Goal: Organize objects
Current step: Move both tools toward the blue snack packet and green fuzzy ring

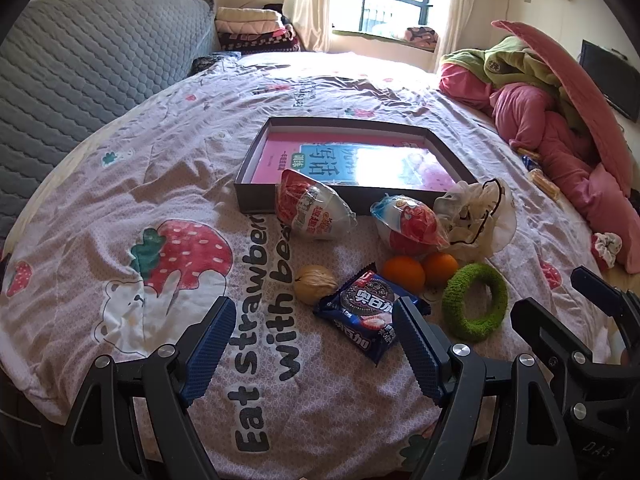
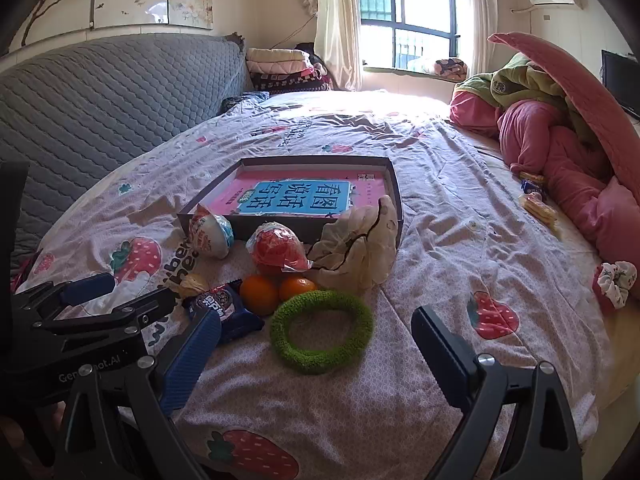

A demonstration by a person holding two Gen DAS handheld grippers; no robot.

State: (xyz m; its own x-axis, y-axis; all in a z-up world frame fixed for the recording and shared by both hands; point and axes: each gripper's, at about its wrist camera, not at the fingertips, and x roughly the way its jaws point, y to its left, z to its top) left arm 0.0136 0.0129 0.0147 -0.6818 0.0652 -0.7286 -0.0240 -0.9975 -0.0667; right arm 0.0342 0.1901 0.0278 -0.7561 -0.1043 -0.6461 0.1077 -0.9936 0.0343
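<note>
Both grippers' fingers [image 1: 416, 344] spread empty; cookie packet [image 1: 366, 314] lies diagonally, pointing toward box [image 1: 256, 196].

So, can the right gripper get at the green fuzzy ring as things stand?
Probably yes. The right gripper is open, nothing between its jaws, and the green ring lies flat on the bedspread just ahead of it with no cover. The two oranges sit close behind the ring, so a deep reach might nudge them.

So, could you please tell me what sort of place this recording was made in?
Most likely a home bedroom: the items lie on a bed with a strawberry-print sheet, backed by a grey quilted headboard, with a rumpled pink quilt and a curtained window behind.
</note>
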